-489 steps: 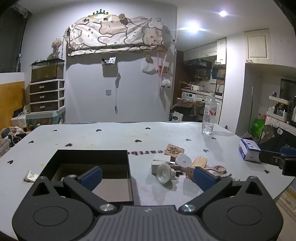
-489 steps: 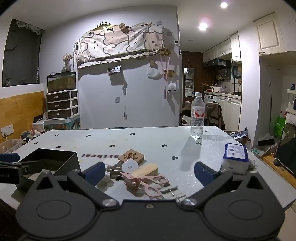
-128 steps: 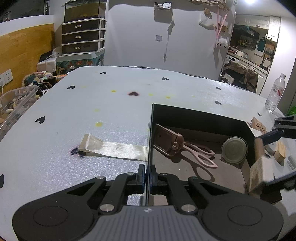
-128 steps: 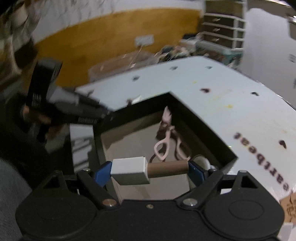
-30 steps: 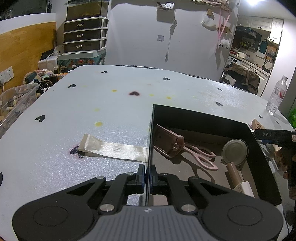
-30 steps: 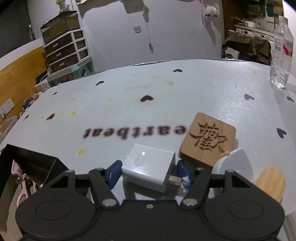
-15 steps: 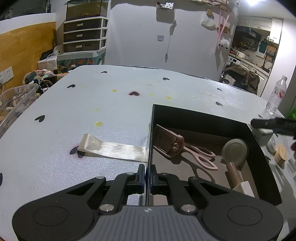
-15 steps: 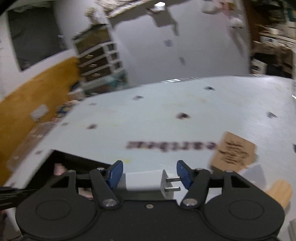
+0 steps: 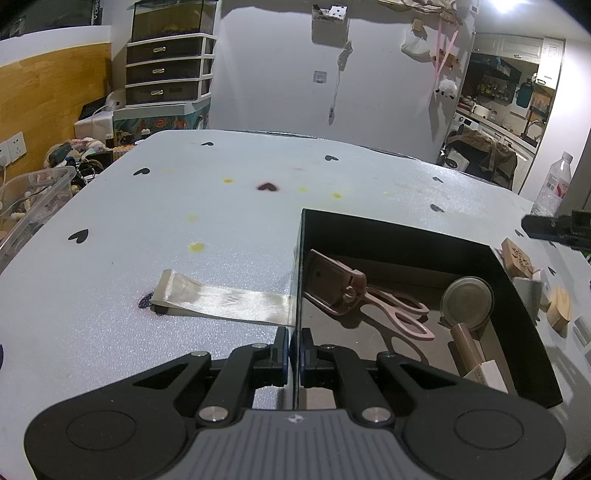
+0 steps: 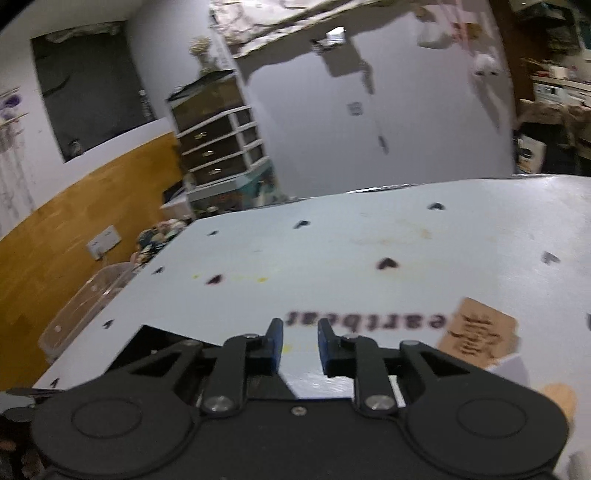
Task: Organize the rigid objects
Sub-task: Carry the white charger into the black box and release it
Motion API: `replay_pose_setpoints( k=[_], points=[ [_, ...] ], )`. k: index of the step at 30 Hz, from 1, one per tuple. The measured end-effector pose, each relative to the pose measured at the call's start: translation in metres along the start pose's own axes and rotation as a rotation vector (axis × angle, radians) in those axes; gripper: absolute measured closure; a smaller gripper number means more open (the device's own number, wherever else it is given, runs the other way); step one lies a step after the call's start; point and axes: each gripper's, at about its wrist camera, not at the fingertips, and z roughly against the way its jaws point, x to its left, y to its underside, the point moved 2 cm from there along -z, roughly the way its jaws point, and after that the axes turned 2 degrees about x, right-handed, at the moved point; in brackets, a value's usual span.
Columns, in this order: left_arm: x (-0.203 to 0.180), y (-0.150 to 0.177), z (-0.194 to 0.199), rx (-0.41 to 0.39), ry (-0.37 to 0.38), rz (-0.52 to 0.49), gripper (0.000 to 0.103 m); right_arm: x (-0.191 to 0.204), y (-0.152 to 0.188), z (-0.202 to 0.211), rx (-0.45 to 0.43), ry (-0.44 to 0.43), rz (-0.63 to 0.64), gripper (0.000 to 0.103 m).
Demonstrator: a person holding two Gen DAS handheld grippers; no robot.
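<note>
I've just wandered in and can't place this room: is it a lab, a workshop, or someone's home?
Most likely a lived-in home. A kitchen with cabinets opens off at the back, a plastic drawer unit stands by the wall under a glass tank, and the table wears a heart-print cover.

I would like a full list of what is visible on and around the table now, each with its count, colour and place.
table: one, pale with dark hearts, under everything
box: one, black, open, on the table
scissors: one pair, pink, inside the box
round tin: one, grey, inside the box
stamp: one, brown handle, white block, inside the box
ribbon: one, cream, on the table beside the box
wooden tag: one, tan, beyond the box
bottle: one, clear, at the far table edge
left tool: black, shut on the box wall
right tool: black, closing, nothing between
</note>
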Motion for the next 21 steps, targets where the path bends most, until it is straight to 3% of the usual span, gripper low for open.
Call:
replay_pose_setpoints(
  k=[11, 16, 21],
  points=[
    [0.0, 0.0, 0.0, 0.0, 0.0, -0.001, 0.098, -0.028, 0.041, -0.003, 0.112, 0.121, -0.011, 0.049],
    [0.0, 0.0, 0.0, 0.0, 0.0, -0.001, 0.098, -0.033, 0.05, -0.017, 0.146, 0.171, 0.024, 0.048],
    [0.0, 0.0, 0.0, 0.0, 0.001, -0.001, 0.098, -0.037, 0.05, -0.031, 0.165, 0.194, 0.03, 0.056]
  ],
)
